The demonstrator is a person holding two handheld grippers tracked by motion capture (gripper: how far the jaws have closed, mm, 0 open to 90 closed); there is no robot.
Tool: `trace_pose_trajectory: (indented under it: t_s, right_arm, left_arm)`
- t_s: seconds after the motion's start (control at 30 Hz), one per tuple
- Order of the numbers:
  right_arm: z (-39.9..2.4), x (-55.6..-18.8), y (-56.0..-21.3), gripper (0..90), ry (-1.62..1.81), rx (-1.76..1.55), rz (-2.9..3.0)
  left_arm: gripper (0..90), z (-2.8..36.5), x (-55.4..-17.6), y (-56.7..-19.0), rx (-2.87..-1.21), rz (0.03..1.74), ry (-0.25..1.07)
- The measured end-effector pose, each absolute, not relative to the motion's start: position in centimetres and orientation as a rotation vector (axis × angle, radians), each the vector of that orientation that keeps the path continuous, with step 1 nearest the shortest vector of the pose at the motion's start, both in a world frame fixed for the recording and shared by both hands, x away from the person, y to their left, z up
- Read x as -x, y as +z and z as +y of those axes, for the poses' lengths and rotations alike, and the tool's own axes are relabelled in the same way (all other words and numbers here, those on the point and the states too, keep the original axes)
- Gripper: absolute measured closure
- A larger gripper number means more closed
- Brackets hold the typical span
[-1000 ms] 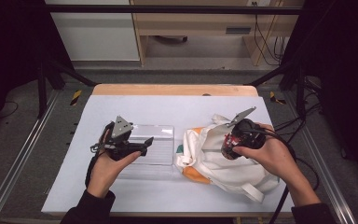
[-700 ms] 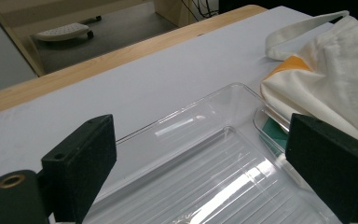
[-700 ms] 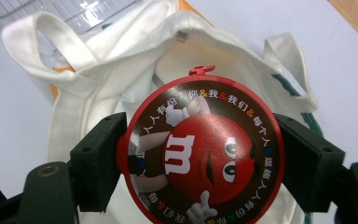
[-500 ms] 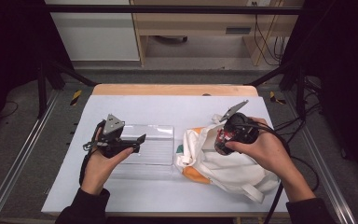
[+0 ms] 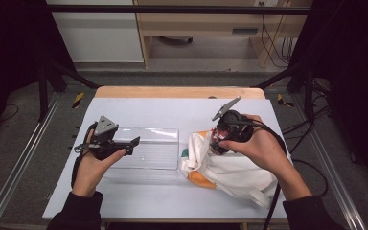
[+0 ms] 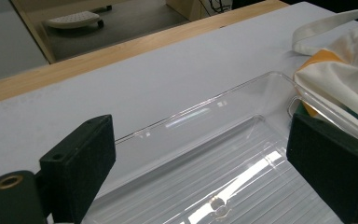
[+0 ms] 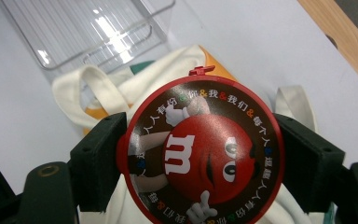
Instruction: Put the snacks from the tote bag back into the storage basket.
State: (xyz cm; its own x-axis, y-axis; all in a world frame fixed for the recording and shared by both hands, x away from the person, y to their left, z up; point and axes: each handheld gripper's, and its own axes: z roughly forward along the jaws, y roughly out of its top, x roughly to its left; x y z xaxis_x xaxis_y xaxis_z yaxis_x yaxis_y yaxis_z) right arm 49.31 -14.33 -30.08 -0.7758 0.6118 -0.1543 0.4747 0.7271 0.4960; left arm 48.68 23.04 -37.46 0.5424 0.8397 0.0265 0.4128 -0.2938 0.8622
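A round red M&M's tin (image 7: 200, 154) with a printed candy character sits between the jaws of my right gripper (image 7: 200, 140), which is shut on its rim. In the high view this gripper (image 5: 219, 136) holds the tin (image 5: 216, 139) just above a white cloth bag (image 5: 230, 167) with orange patches. My left gripper (image 5: 127, 143) stands open over the left end of a clear plastic tray (image 5: 148, 165). In the left gripper view its jaws (image 6: 200, 154) are wide apart with nothing between them, above the ribbed tray (image 6: 191, 116).
The tray and the bag (image 6: 349, 79) lie side by side on a white table top (image 5: 172, 110) with a wooden far edge (image 5: 177, 92). The bag's handles (image 7: 93, 88) lie loose near the tray. Metal frame rails run along both sides.
My right gripper has lifted the tin up and to the left, away from the bag. My left gripper has drifted left along the tray, still open.
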Motion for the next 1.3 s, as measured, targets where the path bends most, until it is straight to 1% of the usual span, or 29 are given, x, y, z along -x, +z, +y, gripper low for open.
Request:
trace_pose_trajectory:
  t_s: [0.2,0.57,0.8,1.3]
  right_arm:
    - [-12.9,-49.9,-29.3,23.9,0.653,-0.817,2.625]
    - [-10.1,-50.8,-29.8,23.9,0.638,-0.772,2.650]
    - [-9.3,-51.0,-29.8,23.9,0.651,-0.765,2.652]
    - [-7.7,-51.5,-29.2,23.9,0.692,-0.716,2.660]
  left_arm:
    - [7.6,23.6,-48.9,-37.5,-1.906,1.030,0.618]
    - [6.6,24.2,-48.9,-37.4,-1.899,1.050,0.624]
    - [6.5,24.7,-48.9,-37.4,-1.909,1.062,0.645]
    - [6.4,25.4,-48.9,-37.2,-1.882,1.078,0.640]
